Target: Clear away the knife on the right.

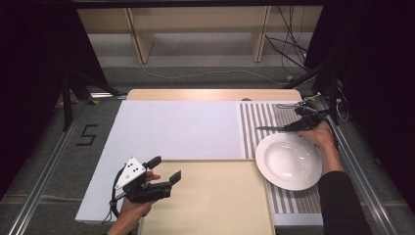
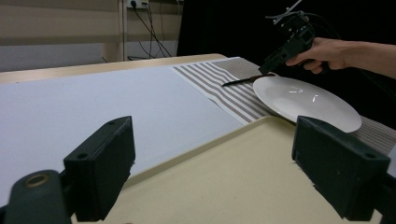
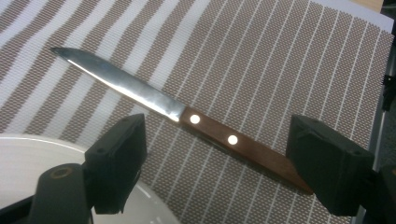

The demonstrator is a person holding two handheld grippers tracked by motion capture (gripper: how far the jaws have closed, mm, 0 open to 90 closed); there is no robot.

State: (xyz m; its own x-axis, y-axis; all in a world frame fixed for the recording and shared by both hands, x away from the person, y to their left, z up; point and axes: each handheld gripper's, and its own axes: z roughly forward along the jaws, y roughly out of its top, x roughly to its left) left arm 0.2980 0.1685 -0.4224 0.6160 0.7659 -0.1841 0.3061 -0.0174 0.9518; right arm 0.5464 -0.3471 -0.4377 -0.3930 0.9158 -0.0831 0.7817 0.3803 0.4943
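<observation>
Wooden-handled, with two pale rivets and a bright blade, the knife (image 3: 187, 119) lies on the striped mat (image 1: 254, 117) near the table's far right corner, just beyond the white plate (image 1: 288, 161). Right claw (image 3: 215, 172) hovers spread over the handle; judging by that, closing on it comes next. Left claw (image 1: 164, 169) waits spread above the beige tray (image 1: 210, 205).

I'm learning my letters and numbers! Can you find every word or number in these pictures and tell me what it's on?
"5" – a big dark number marked on the grey floor left of the table, seen in the high view.

Nothing else can be read: the knife, the white plate, the striped mat and the tray carry no letters or numbers.
</observation>
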